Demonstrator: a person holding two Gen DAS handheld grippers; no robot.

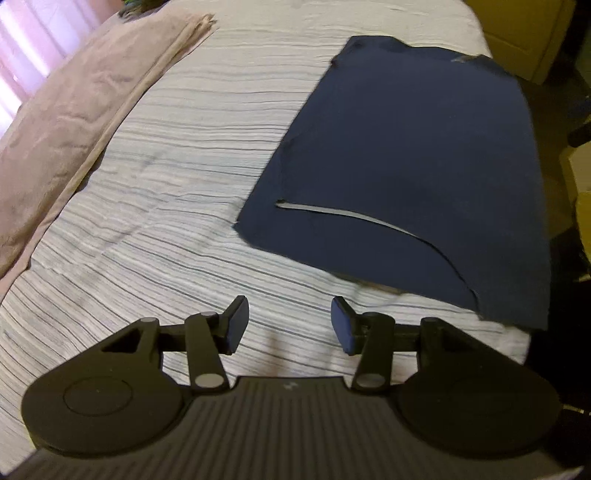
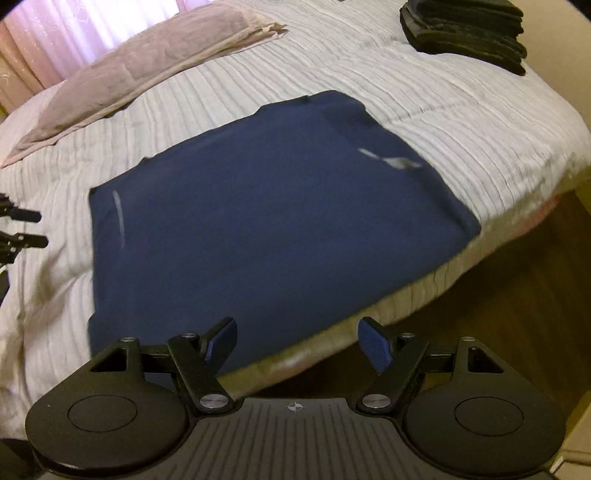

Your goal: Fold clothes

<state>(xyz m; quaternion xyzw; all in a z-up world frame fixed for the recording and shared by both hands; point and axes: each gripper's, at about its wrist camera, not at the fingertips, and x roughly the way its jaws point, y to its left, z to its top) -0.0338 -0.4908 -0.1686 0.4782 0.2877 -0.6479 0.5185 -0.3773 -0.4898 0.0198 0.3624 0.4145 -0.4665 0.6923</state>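
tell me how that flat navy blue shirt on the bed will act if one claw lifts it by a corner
The flat navy blue shirt will probably be floppy: it lies thin and follows the striped white bedspread. It likely hangs and unfolds from one corner, since it looks partly folded already. It seems light; pushing it would probably bunch it rather than slide it.

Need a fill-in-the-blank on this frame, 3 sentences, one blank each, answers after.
1. The navy garment lies flat on the striped ____.
2. Both the left tool and the right tool have their fingers ____ and hold nothing.
3. In the right wrist view, a stack of folded ____ clothes sits at the far corner, and a pink pillow lies at far left.

Answers: bedspread; open; black
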